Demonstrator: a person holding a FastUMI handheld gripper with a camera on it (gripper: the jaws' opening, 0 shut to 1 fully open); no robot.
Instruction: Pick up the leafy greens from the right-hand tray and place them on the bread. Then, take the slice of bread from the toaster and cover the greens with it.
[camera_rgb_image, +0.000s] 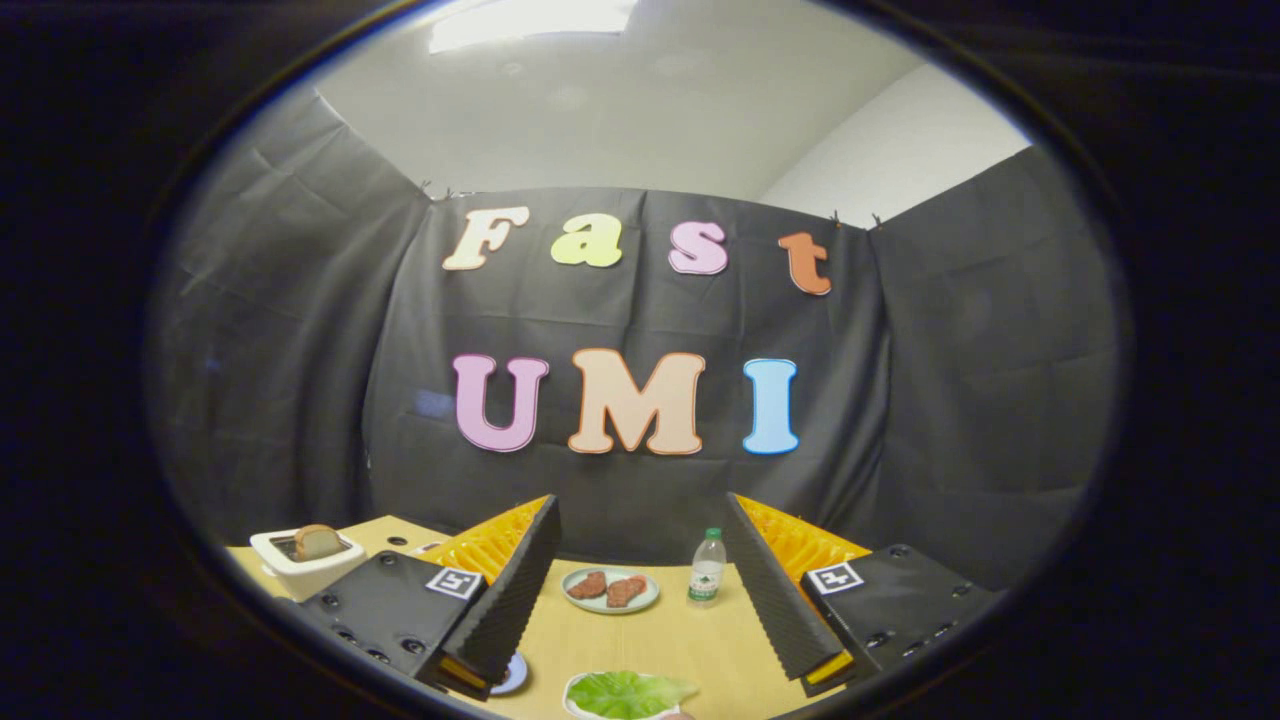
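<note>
Gripper (640, 585) fingers spread wide, nothing between pads, held above table (690, 640). Greens (628, 693) on plate at near edge, between fingers. Meat plate (610, 589) and bottle (707, 567) near far edge. Toaster (305, 560) with bread (317, 541) upright in slot, at far left corner.

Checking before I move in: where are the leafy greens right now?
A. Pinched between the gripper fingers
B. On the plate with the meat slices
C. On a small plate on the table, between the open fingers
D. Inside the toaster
C: the leafy greens lie on a small white plate on the table, and the gripper stands open above them, touching nothing.
</note>
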